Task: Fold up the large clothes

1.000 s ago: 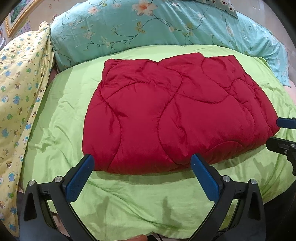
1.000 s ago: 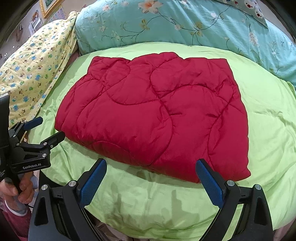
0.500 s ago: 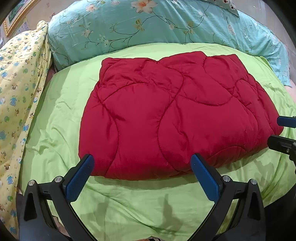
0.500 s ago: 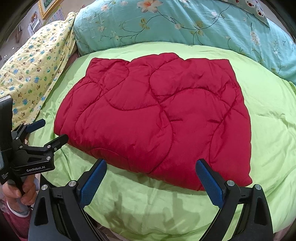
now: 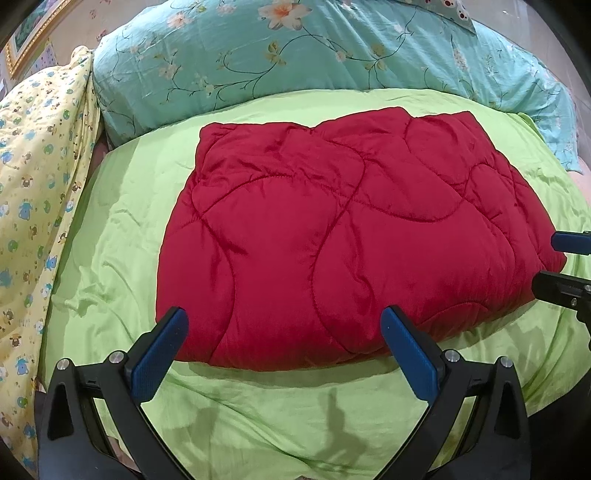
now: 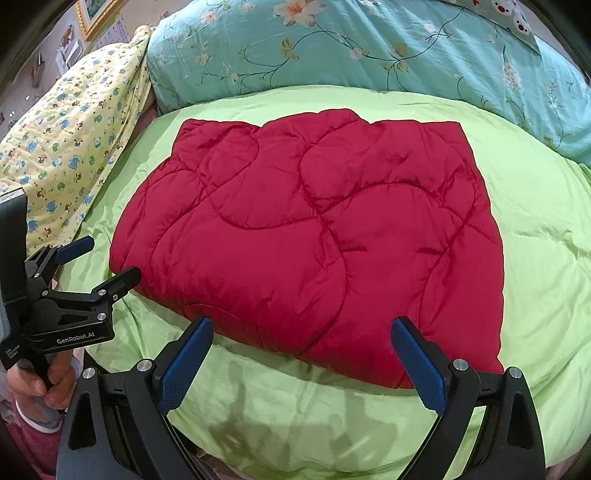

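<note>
Red quilted garment (image 5: pixel 332 236) lies folded, puffy, on green bedding (image 5: pixel 122 221).

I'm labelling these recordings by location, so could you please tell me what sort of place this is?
Most likely a home bedroom: a bed with a green sheet, a floral pillow at its head, and a framed picture on the wall.

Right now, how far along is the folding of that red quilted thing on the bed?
Mostly done, it seems: the red quilted garment lies in a compact, roughly rectangular bundle on the green sheet. Nothing is in hand; the left gripper and right gripper are both open, short of its near edge. Left, at most: one more fold or tidying the uneven far edge.
</note>
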### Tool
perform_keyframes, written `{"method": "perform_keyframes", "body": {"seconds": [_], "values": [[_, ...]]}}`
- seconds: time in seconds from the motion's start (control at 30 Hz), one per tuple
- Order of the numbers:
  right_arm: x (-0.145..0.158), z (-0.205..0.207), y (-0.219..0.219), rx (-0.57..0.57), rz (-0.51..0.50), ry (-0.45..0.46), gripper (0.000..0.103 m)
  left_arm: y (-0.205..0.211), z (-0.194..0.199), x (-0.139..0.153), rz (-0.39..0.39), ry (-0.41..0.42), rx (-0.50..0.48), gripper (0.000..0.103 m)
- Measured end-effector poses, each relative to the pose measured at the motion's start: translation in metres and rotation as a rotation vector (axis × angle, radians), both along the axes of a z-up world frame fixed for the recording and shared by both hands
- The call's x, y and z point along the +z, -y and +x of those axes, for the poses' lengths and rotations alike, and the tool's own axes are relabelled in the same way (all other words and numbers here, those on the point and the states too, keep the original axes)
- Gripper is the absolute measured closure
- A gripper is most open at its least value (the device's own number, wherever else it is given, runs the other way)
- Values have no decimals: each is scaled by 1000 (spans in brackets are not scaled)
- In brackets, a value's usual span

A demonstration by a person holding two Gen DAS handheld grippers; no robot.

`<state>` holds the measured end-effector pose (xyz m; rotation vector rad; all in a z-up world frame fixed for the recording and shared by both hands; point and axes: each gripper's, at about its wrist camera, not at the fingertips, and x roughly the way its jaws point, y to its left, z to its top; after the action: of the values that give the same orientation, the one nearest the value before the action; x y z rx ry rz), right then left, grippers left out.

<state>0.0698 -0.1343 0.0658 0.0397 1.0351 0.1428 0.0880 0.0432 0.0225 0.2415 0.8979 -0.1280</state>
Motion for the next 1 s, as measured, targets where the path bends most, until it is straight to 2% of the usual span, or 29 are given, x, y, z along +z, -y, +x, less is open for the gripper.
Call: {"method": "perform_keyframes", "body": {"seconds": [1.0], "values": [[-1, 13, 9, 4, 15, -12, 5, 10, 10, 2, 13, 13, 4, 0]]}}
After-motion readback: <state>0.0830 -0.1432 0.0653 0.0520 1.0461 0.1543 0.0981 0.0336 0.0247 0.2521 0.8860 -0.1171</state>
